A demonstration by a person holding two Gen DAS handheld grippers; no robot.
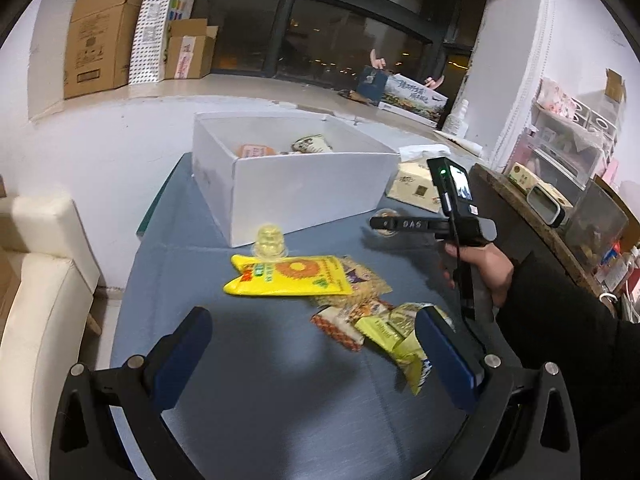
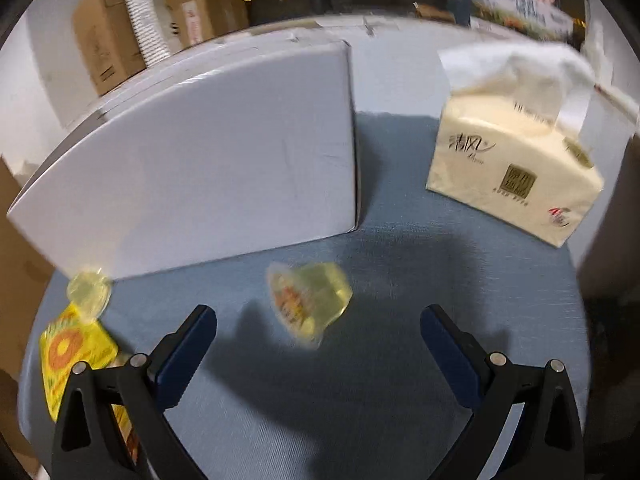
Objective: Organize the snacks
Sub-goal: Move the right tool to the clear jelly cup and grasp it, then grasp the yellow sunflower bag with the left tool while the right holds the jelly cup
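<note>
Both claws released: right gripper (image 2: 318,322) over blurred jelly cup (image 2: 308,304) by white box (image 2: 224,152); left gripper (image 1: 314,330) partly hides snack packets (image 1: 384,324).

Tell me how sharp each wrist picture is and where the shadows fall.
Left wrist view: mostly sharp, the yellow snack packet prints legibly; fisheye bends the white box and window frame; soft shadow on the table between the fingers. Right wrist view: motion-blurred throughout, the jelly cup smeared, the tissue pack soft; dark finger shadows lie on the cloth ahead.
</note>
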